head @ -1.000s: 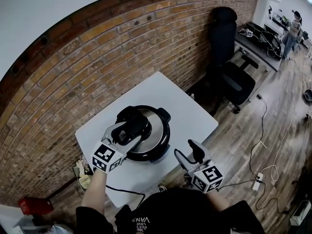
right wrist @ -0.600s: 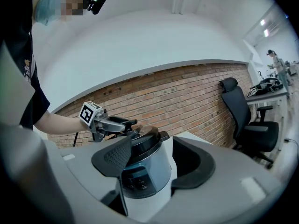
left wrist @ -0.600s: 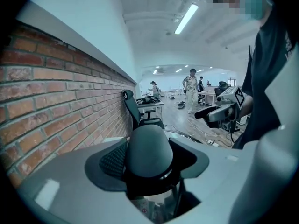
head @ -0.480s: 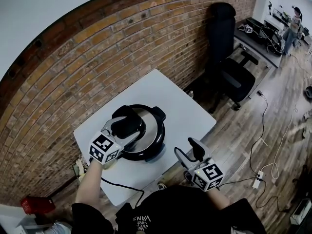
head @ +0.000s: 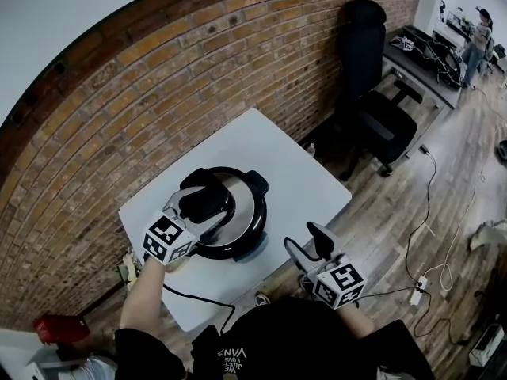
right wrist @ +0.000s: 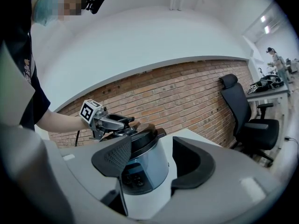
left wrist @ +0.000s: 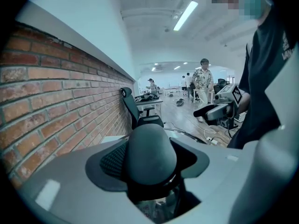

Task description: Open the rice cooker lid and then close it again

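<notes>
Cooker stands on the table, lid down. Your left hand-held gripper is clamped on the lid's black handle. Your right hand-held gripper hangs off the near edge, jaws apart. The lid is likely rigid and weighty, and the handle smooth: grip it mid-span.

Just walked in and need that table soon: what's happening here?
A person works a rice cooker on the white table with two handheld grippers. The left gripper has its jaws shut on the black lid handle; the lid looks closed. The right gripper hangs open beside the cooker, holding nothing.
</notes>
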`<state>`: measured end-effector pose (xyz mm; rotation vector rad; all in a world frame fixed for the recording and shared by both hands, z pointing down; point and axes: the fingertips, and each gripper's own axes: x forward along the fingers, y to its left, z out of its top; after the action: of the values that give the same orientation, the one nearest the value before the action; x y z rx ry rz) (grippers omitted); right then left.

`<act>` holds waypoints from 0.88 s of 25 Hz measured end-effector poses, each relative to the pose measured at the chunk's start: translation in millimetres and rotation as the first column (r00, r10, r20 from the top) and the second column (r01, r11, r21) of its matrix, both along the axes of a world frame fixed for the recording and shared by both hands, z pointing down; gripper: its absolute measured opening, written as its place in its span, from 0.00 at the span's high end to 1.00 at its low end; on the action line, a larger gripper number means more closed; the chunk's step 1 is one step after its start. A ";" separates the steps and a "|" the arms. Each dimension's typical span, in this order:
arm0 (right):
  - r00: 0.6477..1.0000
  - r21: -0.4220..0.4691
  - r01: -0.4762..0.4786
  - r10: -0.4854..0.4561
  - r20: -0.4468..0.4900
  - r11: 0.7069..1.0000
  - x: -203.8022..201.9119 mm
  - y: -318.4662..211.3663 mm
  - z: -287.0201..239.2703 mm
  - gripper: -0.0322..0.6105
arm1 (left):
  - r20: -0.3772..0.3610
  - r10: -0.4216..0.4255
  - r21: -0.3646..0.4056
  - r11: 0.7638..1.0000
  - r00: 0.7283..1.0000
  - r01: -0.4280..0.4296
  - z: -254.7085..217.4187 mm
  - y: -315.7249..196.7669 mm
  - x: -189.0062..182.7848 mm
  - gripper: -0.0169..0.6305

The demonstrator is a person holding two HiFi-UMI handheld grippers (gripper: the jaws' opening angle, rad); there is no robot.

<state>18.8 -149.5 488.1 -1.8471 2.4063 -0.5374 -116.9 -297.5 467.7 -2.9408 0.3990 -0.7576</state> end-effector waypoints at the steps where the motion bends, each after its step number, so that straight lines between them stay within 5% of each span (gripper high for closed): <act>1: 1.000 -0.003 0.004 -0.004 -0.002 1.000 -0.7 -0.4 0.3 0.53 | 0.000 -0.001 0.000 1.000 1.000 0.001 0.1 -0.1 -0.3 0.56; 13: 1.000 -0.022 0.010 -0.011 -0.017 1.000 2.7 -1.4 2.9 0.53 | -0.003 0.050 0.000 0.999 0.999 -0.050 0.2 -0.1 -0.4 0.54; 22: 0.999 -0.027 -0.031 0.030 -0.024 0.999 9.4 0.1 3.2 0.53 | 0.016 0.255 0.001 0.967 0.967 -0.255 0.0 4.7 0.5 0.54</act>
<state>28.2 -149.4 491.3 -1.9085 2.3936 -0.5522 -116.4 -292.8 467.7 -2.9010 0.0169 -0.7423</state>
